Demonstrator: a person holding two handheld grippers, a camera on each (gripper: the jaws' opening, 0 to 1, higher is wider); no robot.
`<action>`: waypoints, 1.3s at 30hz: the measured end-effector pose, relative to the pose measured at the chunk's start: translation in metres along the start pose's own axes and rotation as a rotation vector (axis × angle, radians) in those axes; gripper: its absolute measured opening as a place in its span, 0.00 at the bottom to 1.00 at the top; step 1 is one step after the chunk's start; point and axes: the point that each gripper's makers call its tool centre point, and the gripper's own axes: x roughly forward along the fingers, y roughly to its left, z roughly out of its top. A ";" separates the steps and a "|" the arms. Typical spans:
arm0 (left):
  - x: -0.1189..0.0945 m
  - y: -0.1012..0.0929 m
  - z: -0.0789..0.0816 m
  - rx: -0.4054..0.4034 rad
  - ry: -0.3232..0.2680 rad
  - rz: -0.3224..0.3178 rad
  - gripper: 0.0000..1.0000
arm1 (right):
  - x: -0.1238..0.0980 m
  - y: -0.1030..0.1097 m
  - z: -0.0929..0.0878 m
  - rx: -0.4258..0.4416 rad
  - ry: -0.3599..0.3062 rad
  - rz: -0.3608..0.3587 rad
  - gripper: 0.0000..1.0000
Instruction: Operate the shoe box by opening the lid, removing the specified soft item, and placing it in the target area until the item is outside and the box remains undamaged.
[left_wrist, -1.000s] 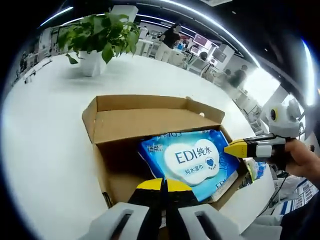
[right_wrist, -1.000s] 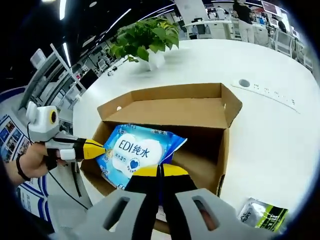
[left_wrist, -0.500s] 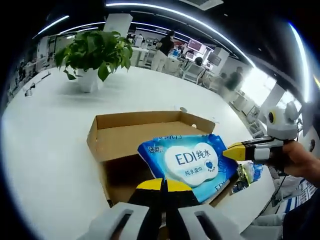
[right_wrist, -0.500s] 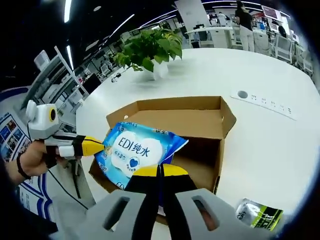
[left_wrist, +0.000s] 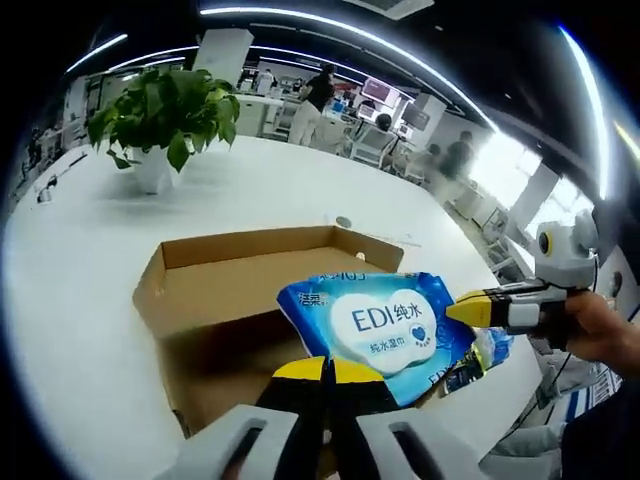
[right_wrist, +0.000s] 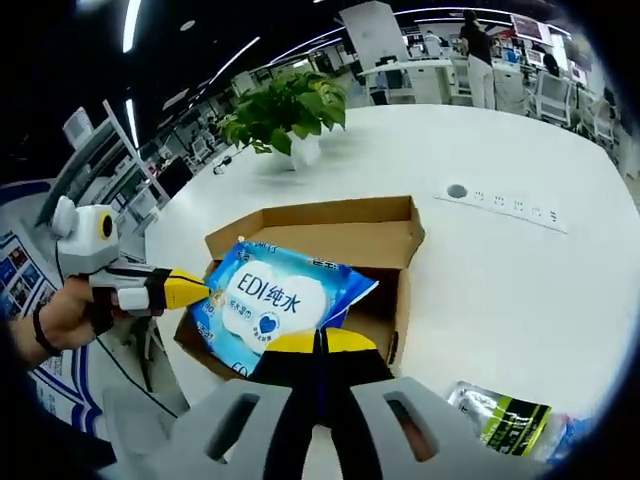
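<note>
The blue wet-wipes pack (left_wrist: 385, 325) (right_wrist: 270, 305) has risen over the last second and now hangs above the open shoe box (left_wrist: 240, 300) (right_wrist: 330, 240), well clear of its floor, so removal looks nearly done and only the carry to the target area remains. The left gripper (left_wrist: 327, 368) (right_wrist: 200, 291) and right gripper (right_wrist: 320, 340) (left_wrist: 458, 307) each have fingers pinched tight on an opposite edge of the pack. The box sits intact on the white worktop (right_wrist: 500, 280), beside a green-labelled packet (right_wrist: 500, 415).

The blue wipes pack (left_wrist: 385, 328) reads "EDI 纯水" in a white oval on its face.
</note>
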 end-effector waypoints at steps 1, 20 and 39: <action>0.002 -0.005 0.000 0.011 0.002 -0.005 0.00 | -0.006 -0.004 -0.003 0.006 -0.004 -0.007 0.00; 0.057 -0.127 -0.003 0.153 0.071 -0.163 0.00 | -0.090 -0.097 -0.037 0.141 -0.076 -0.153 0.00; 0.097 -0.197 -0.029 0.201 0.134 -0.242 0.00 | -0.132 -0.160 -0.077 0.210 -0.071 -0.222 0.00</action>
